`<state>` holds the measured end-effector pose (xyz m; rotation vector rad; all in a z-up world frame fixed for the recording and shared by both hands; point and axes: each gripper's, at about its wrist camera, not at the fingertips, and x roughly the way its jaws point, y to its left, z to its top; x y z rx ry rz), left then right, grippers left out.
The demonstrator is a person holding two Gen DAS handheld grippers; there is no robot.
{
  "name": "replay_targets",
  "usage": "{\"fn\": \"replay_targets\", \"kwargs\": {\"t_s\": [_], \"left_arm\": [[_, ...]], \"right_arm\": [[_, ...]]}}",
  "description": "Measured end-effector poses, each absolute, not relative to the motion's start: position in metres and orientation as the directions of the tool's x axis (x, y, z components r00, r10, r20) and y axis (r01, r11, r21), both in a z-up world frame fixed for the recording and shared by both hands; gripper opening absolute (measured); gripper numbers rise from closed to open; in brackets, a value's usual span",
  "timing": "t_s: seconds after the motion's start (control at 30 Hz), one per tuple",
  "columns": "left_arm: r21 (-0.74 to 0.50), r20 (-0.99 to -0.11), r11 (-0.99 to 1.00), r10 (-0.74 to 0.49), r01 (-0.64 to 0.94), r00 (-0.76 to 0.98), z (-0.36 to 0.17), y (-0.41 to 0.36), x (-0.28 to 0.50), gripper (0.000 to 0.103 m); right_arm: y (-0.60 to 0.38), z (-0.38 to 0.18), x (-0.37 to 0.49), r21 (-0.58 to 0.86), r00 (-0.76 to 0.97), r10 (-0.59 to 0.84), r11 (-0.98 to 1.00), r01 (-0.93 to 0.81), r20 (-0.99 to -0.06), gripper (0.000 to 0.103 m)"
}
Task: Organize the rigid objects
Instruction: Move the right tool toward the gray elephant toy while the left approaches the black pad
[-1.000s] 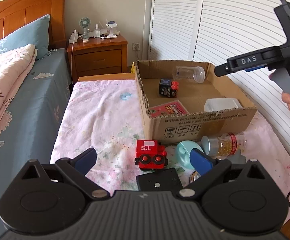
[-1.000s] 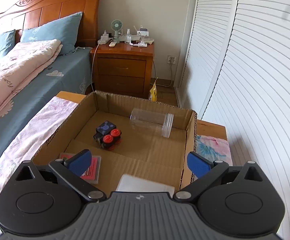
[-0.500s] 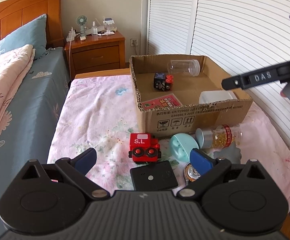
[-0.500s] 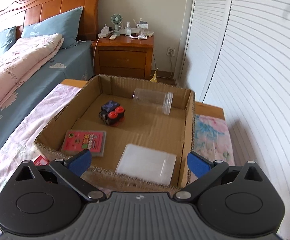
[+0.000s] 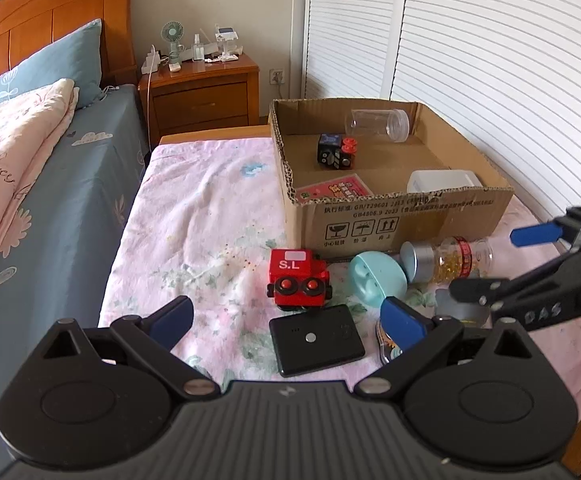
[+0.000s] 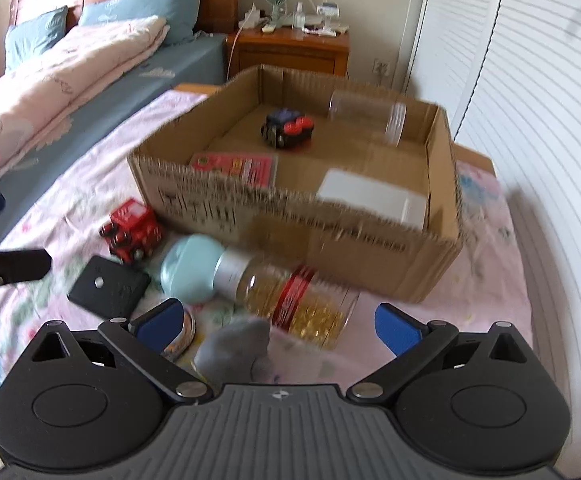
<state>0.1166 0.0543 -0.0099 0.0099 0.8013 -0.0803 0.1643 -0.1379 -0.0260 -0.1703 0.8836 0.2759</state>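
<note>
Right tool (image 6: 276,324) is held wide open and empty, low over the capsule bottle (image 6: 290,296) lying just outside the cardboard box (image 6: 370,240). Left tool (image 5: 286,320) is likewise open and empty, above the black case (image 5: 316,340). Four items are noted inside the box; the red toy train (image 5: 296,282), teal case (image 5: 376,280), bottle and other pieces on the worktop remain unsorted. Task is judged partly complete.

You are facing a cluster crowding the cardboard box's (image 5: 402,226) near wall: red toy truck (image 5: 296,282), black case (image 5: 317,339), teal egg-shaped case (image 5: 376,280), capsule bottle (image 6: 290,296). Left of the truck, pink cloth (image 5: 194,216) is lying bare.
</note>
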Motion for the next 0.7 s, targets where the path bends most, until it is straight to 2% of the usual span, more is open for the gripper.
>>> {"fn": "replay_targets", "kwargs": {"t_s": [0.47,0.7], "left_arm": [[-0.024,-0.721,0.996,-0.075,0.083,0.688,-0.012,0.054,0.112,0.099],[-0.015,-0.723,0.996,-0.074,0.091,0.686,-0.012,0.051,0.109,0.099]], "right_arm": [[-0.188,-0.036,0.132,-0.029,0.619,0.112,0.977,-0.213,-0.777,0.103],[-0.201,-0.038,0.105,0.079,0.599,0.271,0.942,-0.327,-0.753,0.103]]}}
